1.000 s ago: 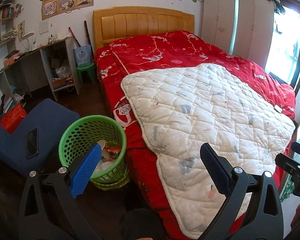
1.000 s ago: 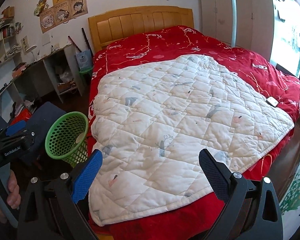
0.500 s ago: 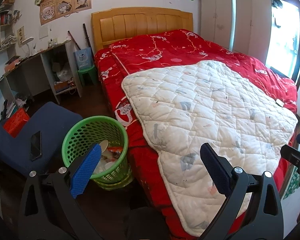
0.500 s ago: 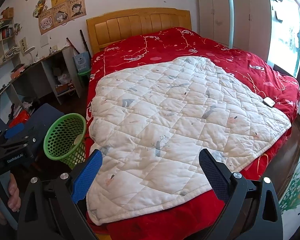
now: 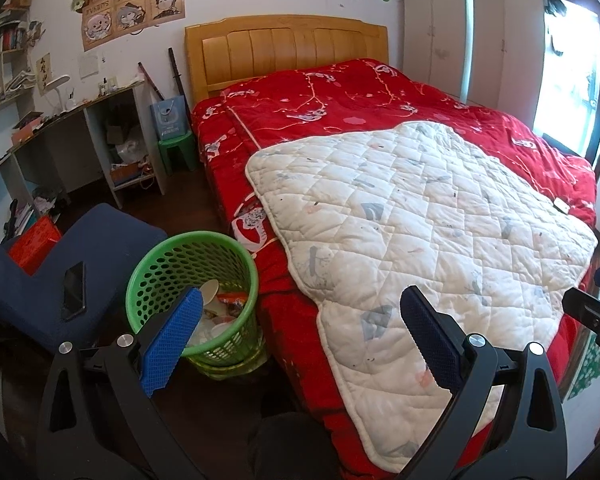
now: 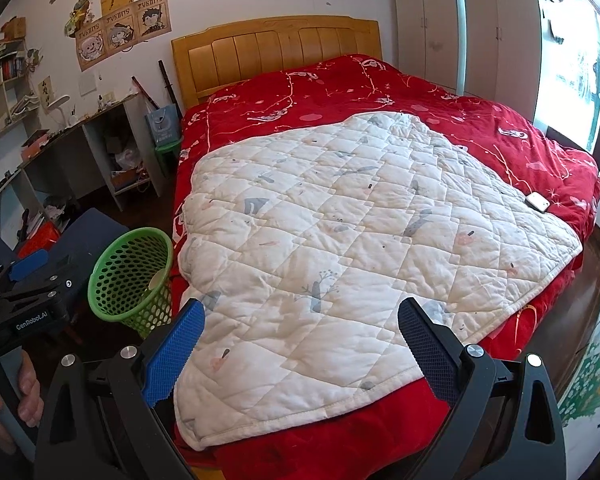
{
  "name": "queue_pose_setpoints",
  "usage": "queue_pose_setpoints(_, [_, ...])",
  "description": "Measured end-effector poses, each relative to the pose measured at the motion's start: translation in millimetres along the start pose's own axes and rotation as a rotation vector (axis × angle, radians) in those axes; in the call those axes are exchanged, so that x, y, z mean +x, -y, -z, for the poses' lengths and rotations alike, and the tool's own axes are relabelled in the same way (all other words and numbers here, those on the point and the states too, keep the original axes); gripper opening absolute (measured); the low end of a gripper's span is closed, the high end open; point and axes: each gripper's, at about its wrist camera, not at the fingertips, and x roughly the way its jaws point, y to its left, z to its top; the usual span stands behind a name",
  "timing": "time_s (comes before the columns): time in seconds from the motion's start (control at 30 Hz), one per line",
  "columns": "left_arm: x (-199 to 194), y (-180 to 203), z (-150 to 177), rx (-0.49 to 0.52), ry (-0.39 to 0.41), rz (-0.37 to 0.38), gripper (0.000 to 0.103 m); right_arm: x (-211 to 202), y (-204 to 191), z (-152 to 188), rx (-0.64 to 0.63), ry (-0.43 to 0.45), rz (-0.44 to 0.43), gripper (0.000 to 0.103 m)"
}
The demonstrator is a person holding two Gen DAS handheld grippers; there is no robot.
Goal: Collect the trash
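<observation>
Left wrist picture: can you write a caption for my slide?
Open left gripper hovers above a green trash basket holding scraps, beside a red bed with a white quilt.

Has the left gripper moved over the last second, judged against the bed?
Yes. The left gripper has drawn back slightly: the headboard sits a little lower and the green basket further right.

The left gripper (image 5: 300,320) hangs wide apart above the floor, between a green basket (image 5: 236,256) of trash and the bed (image 5: 340,104).
</observation>
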Motion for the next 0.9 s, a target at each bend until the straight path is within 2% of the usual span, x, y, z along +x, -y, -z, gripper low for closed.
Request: queue_pose_setpoints(0.9, [1.8,-1.9,-1.1,-0.026,0.002,-0.024,0.098,3.3,-4.5,4.1,0.008,-0.006,-0.003,0.094])
